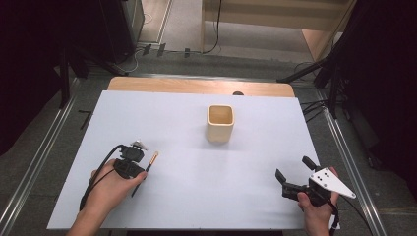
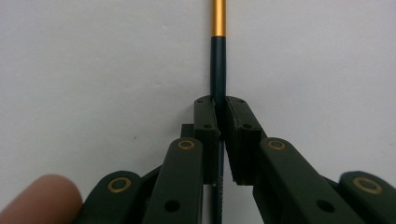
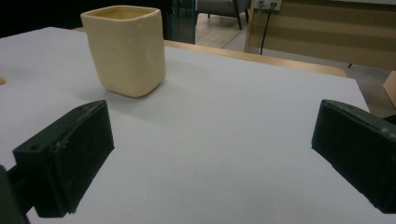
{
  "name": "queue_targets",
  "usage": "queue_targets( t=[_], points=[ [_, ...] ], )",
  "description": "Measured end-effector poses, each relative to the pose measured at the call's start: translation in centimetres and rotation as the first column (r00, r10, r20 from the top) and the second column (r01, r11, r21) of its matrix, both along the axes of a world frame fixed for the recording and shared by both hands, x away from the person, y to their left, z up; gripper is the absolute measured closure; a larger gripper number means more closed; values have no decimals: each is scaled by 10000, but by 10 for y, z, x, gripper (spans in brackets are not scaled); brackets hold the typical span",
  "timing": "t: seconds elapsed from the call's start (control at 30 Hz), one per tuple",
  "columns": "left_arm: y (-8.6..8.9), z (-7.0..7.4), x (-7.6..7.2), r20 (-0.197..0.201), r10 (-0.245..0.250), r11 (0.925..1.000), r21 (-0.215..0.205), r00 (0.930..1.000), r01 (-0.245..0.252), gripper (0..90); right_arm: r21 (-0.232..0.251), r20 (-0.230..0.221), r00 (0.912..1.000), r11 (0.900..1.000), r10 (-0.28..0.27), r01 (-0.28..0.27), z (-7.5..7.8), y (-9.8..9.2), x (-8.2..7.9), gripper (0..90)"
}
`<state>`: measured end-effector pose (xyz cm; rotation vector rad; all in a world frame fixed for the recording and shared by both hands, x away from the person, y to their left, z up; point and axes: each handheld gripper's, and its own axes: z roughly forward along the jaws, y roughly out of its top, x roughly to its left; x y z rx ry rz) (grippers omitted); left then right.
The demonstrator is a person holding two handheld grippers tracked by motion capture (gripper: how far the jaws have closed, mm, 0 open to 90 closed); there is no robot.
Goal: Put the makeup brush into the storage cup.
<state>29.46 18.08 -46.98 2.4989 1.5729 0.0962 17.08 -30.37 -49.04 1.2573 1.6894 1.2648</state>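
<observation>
Two grippers in play, one busy. Left gripper (image 2: 219, 105) has its jaws pinched onto the pen (image 2: 218, 51), dark barrel with a gold end, lying flat on the white table sheet (image 1: 196, 196) at near left. In the left gripper view the barrel runs straight out between the jaws, gold end (image 2: 219, 17) pointing away from the hand; the grip sits on the dark part, not on the gold.

From the high view the pen (image 1: 150, 163) has its long axis angled far-and-right, gold tip leading. That roughly aims at the cream square cup (image 1: 220, 123), which stands upright, mouth open, well apart toward far centre.

Right gripper (image 1: 293, 170) is at near right, jaws spread wide, holding nothing, low over the sheet. In its own view the cup (image 3: 125, 49) sits ahead and left, well apart.

Judgement: the left is the working hand; the cup lies far-right of it. If the pen goes in the cup, it needs tipping from flat to upright first.
</observation>
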Motion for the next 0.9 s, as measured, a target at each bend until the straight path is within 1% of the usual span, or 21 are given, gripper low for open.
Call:
queue_targets(
  t=[0.1, 0.13, 0.2, 0.27, 0.5, 0.6, 0.63, 0.67, 0.7, 0.73, 0.77, 0.8, 0.83, 0.87, 0.9],
  points=[
    [-2, -1, 0, -7, 27, 9999, 109, 10000, -26, 842, 6, -63, 10000, 10000, -12, 12, 0, 1, 0, 0],
    [-5, -1, 0, 30, -27, 9995, 302, 10000, 26, 842, -14, -60, 10000, 10000, 0, 0, -1, 1, 1, 0],
    [-6, -1, -1, 58, -90, 9993, 364, 9999, 88, 844, -48, -58, 10000, 10000, 40, -40, -1, 2, 1, 0],
    [-5, -1, -1, 77, -105, 9994, 328, 9999, 103, 847, -30, -91, 9999, 10000, 49, -49, -1, 3, 1, 0],
    [-1, 0, -1, 166, -399, 9992, 77, 9991, 398, 850, -13, -81, 10000, 10000, 31, -31, -1, 3, 1, 0],
    [-1, 0, -2, 180, -439, 9990, 52, 9989, 438, 851, -29, -64, 10000, 10000, 31, -32, -1, 2, 1, 0],
    [1, 2, -2, 320, -437, 9988, -195, 9985, 443, 851, -29, -57, 10000, 10000, 16, -16, -1, 2, 1, 0],
    [1, 2, -2, 320, -437, 9988, -195, 9985, 443, 851, -29, -57, 10000, 10000, 16, -16, -1, 2, 1, 0],
    [1, 3, -2, 418, -401, 9984, -383, 9983, 417, 851, -16, -50, 10000, 10000, 13, -13, -1, 1, 1, 0],
    [2, 5, -2, 624, -387, 9960, -783, 9973, 436, 851, -6, -48, 10000, 10000, 6, -6, -1, 1, 1, 0],
    [3, 7, -3, 736, -402, 9936, -1024, 9965, 476, 851, 7, -88, 10000, 10000, -5, 5, -1, 1, 1, 0],
    [3, 9, -3, 937, -449, 9909, -1225, 9946, 562, 851, 11, -78, 10000, 10000, 2, -2, -1, 1, 1, 0],
    [4, 12, -4, 1179, -423, 9862, -1541, 9921, 603, 851, 6, -83, 10000, 10000, -3, 3, -2, 2, 1, 0],
    [4, 12, -4, 1179, -423, 9862, -1541, 9921, 603, 851, 6, -83, 10000, 10000, -3, 3, -2, 2, 1, 0],
    [4, 13, -4, 1318, -460, 9793, -1899, 9902, 708, 851, -12, -77, 10000, 10000, -7, 7, -1, 2, 1, 0]
  ],
)
